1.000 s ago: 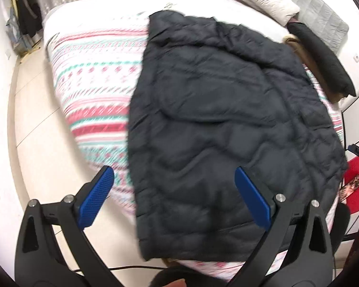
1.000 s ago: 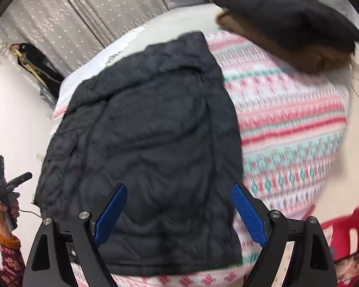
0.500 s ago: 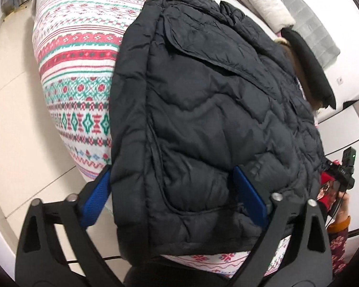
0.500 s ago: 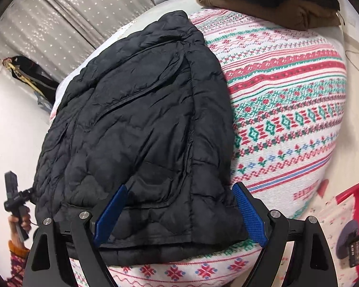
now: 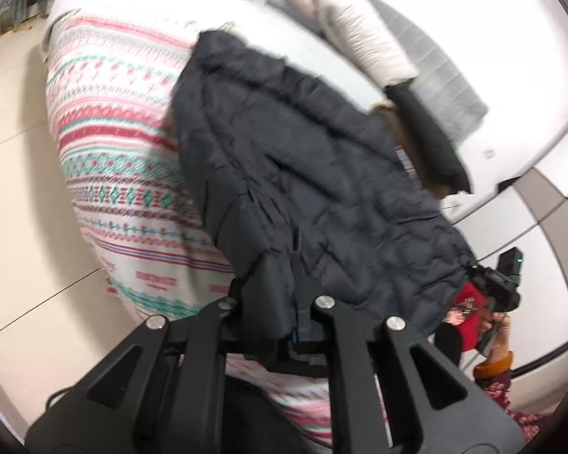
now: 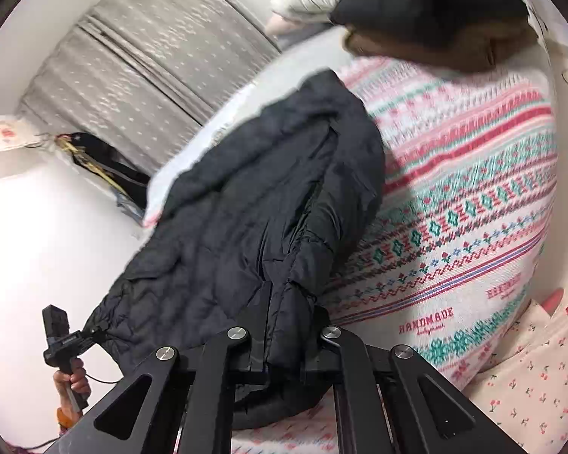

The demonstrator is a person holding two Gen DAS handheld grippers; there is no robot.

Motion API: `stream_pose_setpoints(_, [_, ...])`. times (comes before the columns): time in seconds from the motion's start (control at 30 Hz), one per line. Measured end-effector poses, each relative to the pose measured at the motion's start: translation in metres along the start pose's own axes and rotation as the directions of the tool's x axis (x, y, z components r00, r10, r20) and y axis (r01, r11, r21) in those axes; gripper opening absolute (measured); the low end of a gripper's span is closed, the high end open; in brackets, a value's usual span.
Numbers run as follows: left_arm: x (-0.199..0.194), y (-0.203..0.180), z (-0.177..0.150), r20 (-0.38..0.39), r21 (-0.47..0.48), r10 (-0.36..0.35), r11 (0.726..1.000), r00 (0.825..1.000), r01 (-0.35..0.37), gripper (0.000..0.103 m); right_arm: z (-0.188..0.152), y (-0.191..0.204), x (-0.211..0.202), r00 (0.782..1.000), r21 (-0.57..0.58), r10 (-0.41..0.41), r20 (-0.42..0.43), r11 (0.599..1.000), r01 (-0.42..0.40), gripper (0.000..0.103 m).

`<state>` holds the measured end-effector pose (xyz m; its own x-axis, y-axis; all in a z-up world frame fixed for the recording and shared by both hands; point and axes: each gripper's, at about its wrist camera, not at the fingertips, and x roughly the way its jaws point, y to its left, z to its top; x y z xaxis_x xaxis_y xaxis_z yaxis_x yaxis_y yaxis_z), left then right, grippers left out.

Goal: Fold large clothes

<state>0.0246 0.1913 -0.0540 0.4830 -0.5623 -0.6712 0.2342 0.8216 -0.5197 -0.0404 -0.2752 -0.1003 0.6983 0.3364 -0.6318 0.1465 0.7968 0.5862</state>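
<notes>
Hem corners of black quilted puffer jacket (image 5: 306, 174) on patterned knit bedspread (image 5: 125, 174), pinched in closed left tool (image 5: 280, 325) and right tool (image 6: 284, 344); risk: slippery padding sliding free if lifted unevenly.

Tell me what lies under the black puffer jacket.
The black puffer jacket lies on a patterned knit blanket covering the bed. The blanket shows beside the jacket; whatever lies directly beneath it is covered. Both hand-held grippers pinch its near hem.
</notes>
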Motion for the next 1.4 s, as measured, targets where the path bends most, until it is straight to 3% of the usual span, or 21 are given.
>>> stream_pose_setpoints(0.37, [-0.082,-0.032,-0.030,0.109,0.035,-0.138,0.990,0.984,0.135,0.011,-0.021,0.051,-0.083,0.994,-0.081,0.059,0.093,0.995,-0.051,0.007])
stream_pose_setpoints(0.6, [-0.133,-0.053,-0.044,0.169,0.069,-0.168,0.985,0.971,0.158,0.011,-0.024,0.070,-0.140,0.981,-0.112,0.096,0.168,0.991,-0.078,0.007])
stream_pose_setpoints(0.77, [-0.139,-0.058,-0.038,0.190,0.063,-0.151,0.988,0.970,0.142,0.011,-0.013,0.082,-0.159,0.973,-0.127,0.095,0.212,0.990,-0.069,0.007])
stream_pose_setpoints(0.93, [-0.120,-0.048,0.006,0.210,0.013,-0.145,0.989,0.967,0.145,0.011,0.023,0.078,-0.140,0.969,-0.090,0.099,0.228,0.993,-0.081,0.007])
stream_pose_setpoints(1.17, [-0.070,-0.024,0.091,0.218,-0.077,-0.127,0.986,0.968,0.146,0.013,0.109,0.067,-0.077,0.971,-0.025,0.085,0.225,0.996,-0.082,0.007])
stream_pose_setpoints(1.4, [0.019,0.009,0.174,0.138,-0.139,0.001,0.990,0.990,0.018,0.014,0.174,0.038,0.003,0.983,0.057,0.042,0.178,0.997,-0.052,0.008])
